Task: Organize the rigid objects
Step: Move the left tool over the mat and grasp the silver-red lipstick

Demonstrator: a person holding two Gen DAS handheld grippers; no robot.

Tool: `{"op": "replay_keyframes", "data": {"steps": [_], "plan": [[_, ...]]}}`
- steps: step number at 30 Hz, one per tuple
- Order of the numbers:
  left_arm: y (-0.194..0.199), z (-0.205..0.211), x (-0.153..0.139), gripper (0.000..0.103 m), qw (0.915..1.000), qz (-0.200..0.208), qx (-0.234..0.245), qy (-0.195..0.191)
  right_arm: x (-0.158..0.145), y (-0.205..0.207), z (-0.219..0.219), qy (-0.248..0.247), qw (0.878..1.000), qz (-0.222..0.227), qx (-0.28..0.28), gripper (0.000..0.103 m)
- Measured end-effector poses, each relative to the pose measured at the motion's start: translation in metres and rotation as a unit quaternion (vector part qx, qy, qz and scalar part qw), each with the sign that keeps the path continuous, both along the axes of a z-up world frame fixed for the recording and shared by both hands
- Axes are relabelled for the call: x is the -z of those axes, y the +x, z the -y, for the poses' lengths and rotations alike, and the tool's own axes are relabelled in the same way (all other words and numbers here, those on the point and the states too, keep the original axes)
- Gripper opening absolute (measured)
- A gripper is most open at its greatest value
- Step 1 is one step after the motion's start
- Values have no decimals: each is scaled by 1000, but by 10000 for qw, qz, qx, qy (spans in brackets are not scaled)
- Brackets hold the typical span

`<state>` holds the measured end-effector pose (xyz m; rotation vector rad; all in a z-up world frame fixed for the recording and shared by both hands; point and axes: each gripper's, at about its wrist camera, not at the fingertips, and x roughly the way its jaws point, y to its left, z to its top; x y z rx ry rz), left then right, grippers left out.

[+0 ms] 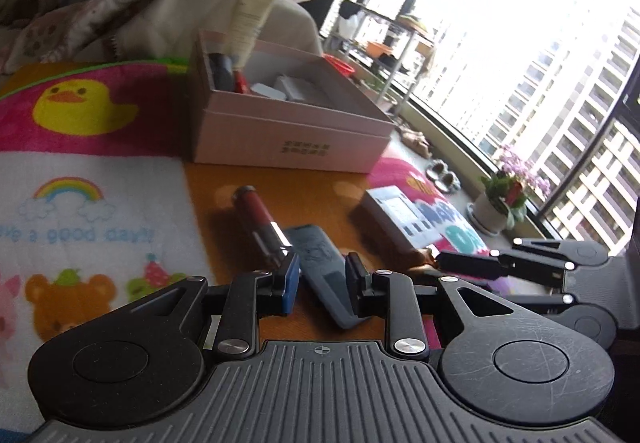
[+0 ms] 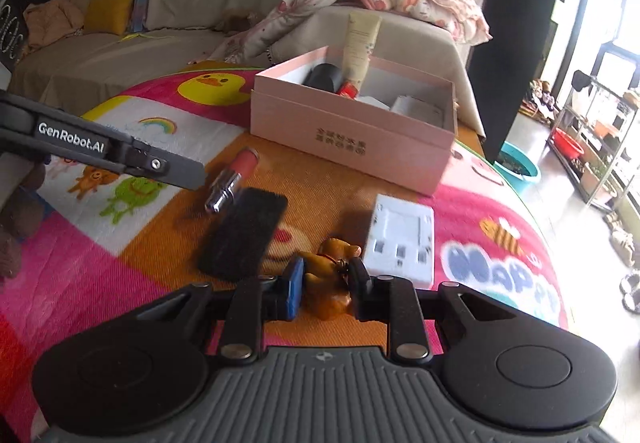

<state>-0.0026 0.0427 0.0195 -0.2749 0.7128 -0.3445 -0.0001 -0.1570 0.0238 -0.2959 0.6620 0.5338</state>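
Daylight floods through the window [image 1: 520, 23], blown out white (fisheye bends edges); distant sofa [image 2: 120, 43] slightly soft.

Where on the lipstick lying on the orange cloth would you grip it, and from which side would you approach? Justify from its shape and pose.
Grip the lipstick across its silver base end, coming down from above with one jaw on each long side. It lies flat, so its round body fits between the jaws. The dark flat case lies close beside that end, so space is tight.
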Motion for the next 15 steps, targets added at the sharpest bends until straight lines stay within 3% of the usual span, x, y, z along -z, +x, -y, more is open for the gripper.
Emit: {"op": "replay_keyframes", "data": {"steps": [1,2,3,5,10,15], "plan": [[1,8,1,28,9999,17,95,99,-2,-2,6,97,9999,22,64,25],[2,18,2,28,9996,39,179,226,-4,-2,12,187,9997,64,167,33],[3,26,4,28,9991,60,224,354,-6,-1,17,267,9991,136,308,49],[4,41,8,28,9973,101,289,665,-10,3,27,450,9960,339,691,66],[-1,68,13,29,9882,391,417,1419,-8,18,43,654,9853,521,1487,67],[-1,73,13,40,9882,376,691,1313,11,34,59,1005,9756,131,1946,68]]}}
